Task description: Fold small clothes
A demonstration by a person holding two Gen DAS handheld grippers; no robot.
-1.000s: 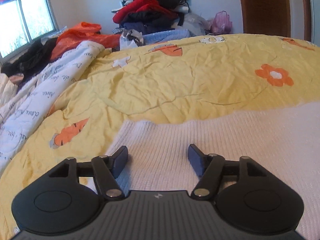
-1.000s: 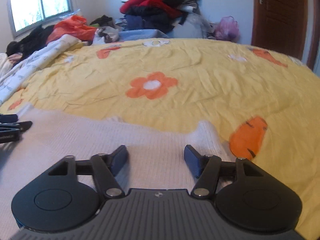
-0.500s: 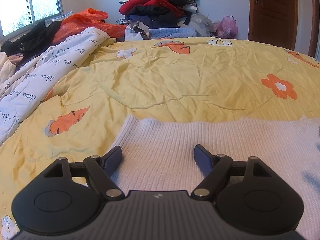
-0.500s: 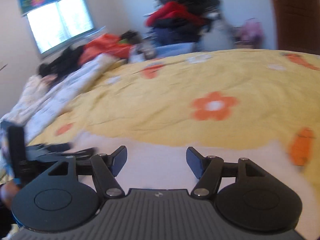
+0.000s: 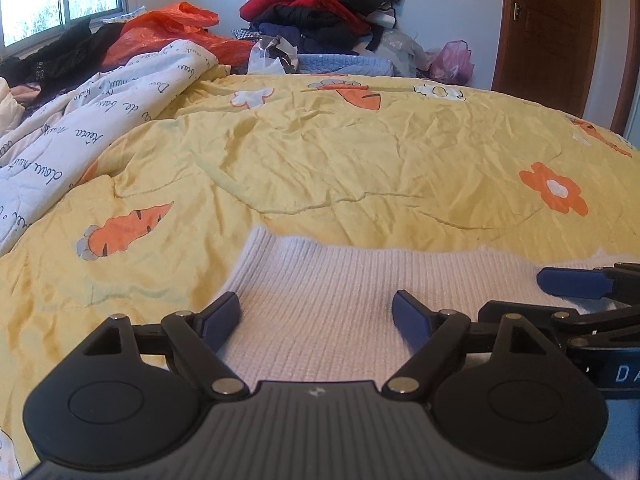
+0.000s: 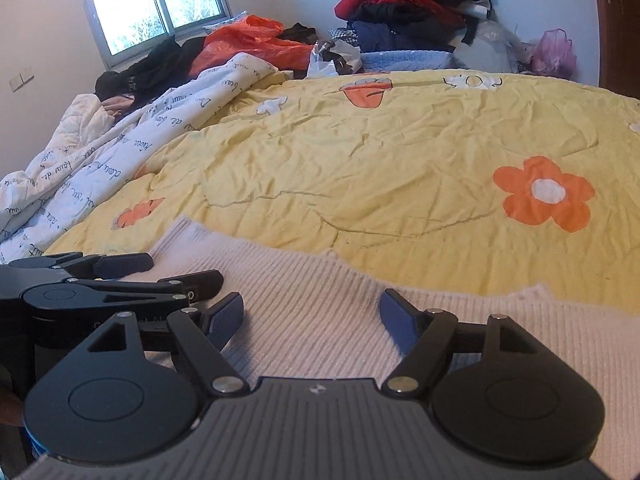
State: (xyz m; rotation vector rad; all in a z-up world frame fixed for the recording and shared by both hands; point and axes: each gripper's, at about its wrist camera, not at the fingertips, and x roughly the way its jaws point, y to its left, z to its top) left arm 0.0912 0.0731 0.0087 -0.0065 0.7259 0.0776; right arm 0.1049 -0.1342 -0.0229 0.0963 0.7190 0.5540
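**Both tongs spread wide over the white knit garment**

Both tongs are released, with nothing between their blue pads. On the left wrist camera the left gripper hangs low over the white knit garment, its 2 fingers wide apart. Whether the pads touch the knit I cannot tell. The right gripper is in the same state on its own camera, fingers wide apart above the same ribbed cloth.

The garment lies flat on the yellow quilt, at the near edge of the bed, and it reaches from the left side to the right side of both views. Its far edge is a little uneven, and its far left corner is near a printed orange carrot. An orange flower is printed on the quilt beyond the garment, on the right.

The 2 grippers are close beside each other. The right one comes into the left camera from the right border, and the left one shows in the right camera at the left border.

Along the left of the bed lies a white blanket with writing. Behind the bed are a pile of clothes, an orange bag, a pink bag, a window and a brown door.
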